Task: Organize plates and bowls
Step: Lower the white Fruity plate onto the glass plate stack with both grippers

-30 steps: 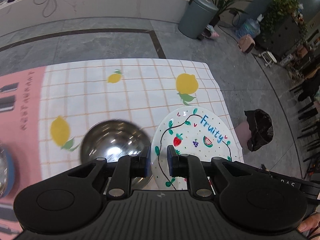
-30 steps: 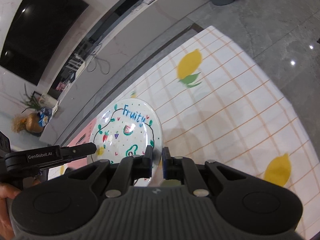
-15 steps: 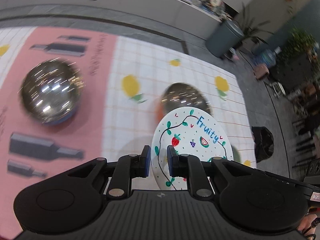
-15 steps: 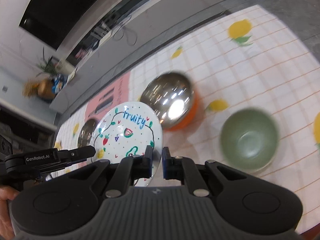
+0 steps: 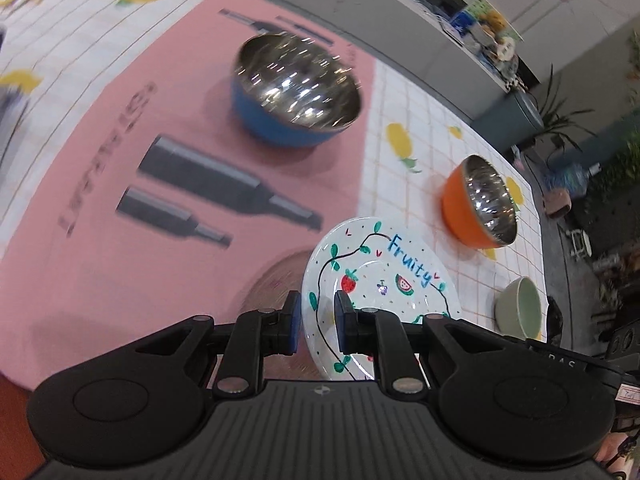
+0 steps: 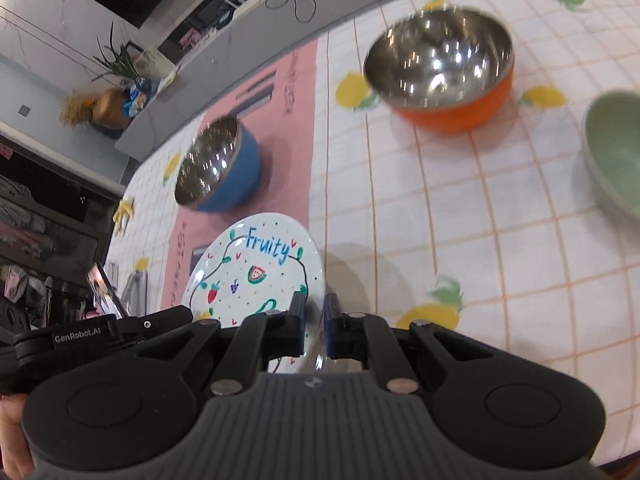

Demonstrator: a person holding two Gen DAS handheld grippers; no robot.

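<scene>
A white plate (image 5: 384, 280) painted with "Fruity" and fruit drawings is held in the air above the table by both grippers. My left gripper (image 5: 316, 320) is shut on its left rim. My right gripper (image 6: 314, 312) is shut on its right rim, and the plate (image 6: 256, 276) shows there too. On the cloth stand a blue steel-lined bowl (image 5: 294, 92) (image 6: 218, 168), an orange steel-lined bowl (image 5: 480, 200) (image 6: 444, 68) and a pale green bowl (image 5: 520, 312) (image 6: 616, 156).
The table carries a lemon-print checked cloth (image 6: 460, 208) with a pink mat (image 5: 120, 184) printed with bottles. A metal rack (image 6: 108, 288) stands at the table's left end. A long counter (image 5: 400, 4) and floor lie beyond the table.
Both grippers have carried the plate leftward along the table, from the right end to above the pink mat. The blue bowl now lies close ahead, the orange and green bowls off to the right.
</scene>
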